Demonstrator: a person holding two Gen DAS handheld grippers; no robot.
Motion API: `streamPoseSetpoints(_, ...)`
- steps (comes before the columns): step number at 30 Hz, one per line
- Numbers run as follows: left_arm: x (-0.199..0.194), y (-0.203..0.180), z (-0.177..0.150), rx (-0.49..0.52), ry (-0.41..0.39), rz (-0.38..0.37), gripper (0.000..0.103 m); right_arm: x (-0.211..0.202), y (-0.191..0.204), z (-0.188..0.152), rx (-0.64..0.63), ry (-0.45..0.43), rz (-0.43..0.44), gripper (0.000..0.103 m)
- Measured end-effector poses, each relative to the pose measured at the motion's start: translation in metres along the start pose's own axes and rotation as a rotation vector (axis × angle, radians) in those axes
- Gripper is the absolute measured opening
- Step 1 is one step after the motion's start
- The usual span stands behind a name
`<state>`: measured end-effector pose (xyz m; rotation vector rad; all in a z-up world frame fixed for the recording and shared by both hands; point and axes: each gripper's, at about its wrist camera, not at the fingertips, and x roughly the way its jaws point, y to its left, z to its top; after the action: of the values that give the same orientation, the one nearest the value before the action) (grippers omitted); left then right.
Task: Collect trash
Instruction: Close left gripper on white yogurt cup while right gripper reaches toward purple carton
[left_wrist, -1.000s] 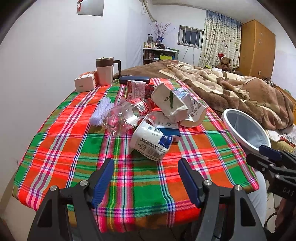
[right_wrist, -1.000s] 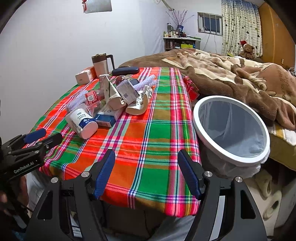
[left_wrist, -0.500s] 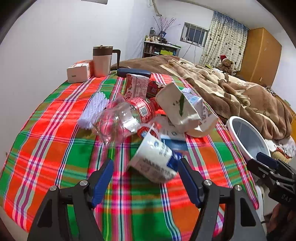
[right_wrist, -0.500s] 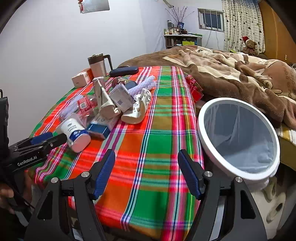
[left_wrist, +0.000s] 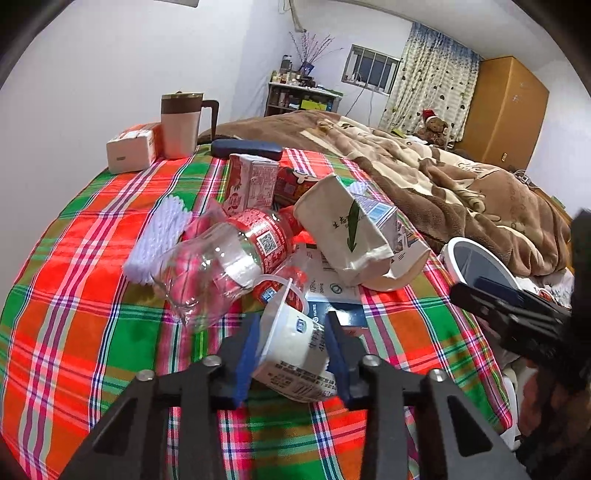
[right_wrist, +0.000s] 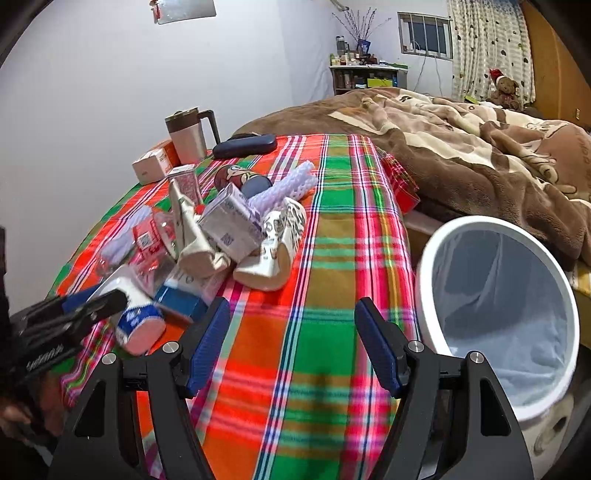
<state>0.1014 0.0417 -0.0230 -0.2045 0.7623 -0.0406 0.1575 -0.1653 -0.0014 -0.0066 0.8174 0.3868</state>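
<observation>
Here, the left hand-held gripper (left_wrist: 291, 354) is closed around a white yogurt cup (left_wrist: 295, 354) lying on its side at the near end of a trash pile on the table (left_wrist: 74, 314), which is covered in a red-and-green plaid cloth. Its blue pads press both flanks of the cup, whose base is cut off behind the gripper body. Just beyond lie a crushed clear plastic bottle (left_wrist: 225, 266) with a red label, a torn paper bag (left_wrist: 343, 229) and a pink drink carton (left_wrist: 251, 184); a flat blue-and-white package (left_wrist: 332, 295) is largely buried under them. The right hand-held gripper (right_wrist: 293, 350) hovers with fingers spread wide and nothing between them, over the table edge beside a white-rimmed trash bin (right_wrist: 436, 251) lined with a pale bag, its lower part out of frame. From the left wrist camera, the bin is half hidden behind the blurred right gripper. A lidded mug (left_wrist: 181, 125) and a small box (left_wrist: 129, 151) stand at the far edge.
</observation>
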Motion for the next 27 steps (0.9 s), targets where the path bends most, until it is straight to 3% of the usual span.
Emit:
streamPoseSetpoints(7, -0.006, 0.008, 0.002, -0.019, -0.017, -0.033, 0.011, 0.015, 0.007, 0.015, -0.007, 0.005, 0.011, 0.066)
streamPoseSetpoints(12, -0.01, 0.014, 0.003, -0.025, -0.021, -0.042, 0.003, 0.014, 0.02, 0.026, -0.04, -0.027, 0.05, 0.066)
streamPoseSetpoints(16, -0.014, 0.02, -0.001, -0.038, -0.02, -0.05, 0.002, 0.019, 0.033, 0.029, -0.081, -0.022, 0.084, 0.066)
streamPoseSetpoints(20, -0.019, 0.025, -0.003, -0.051, -0.025, -0.051, 0.002, 0.023, 0.041, 0.03, -0.107, -0.006, 0.098, 0.059)
streamPoseSetpoints(27, -0.026, 0.036, -0.005, -0.077, -0.035, -0.049, 0.002, 0.022, 0.037, 0.041, -0.098, -0.035, 0.061, 0.059)
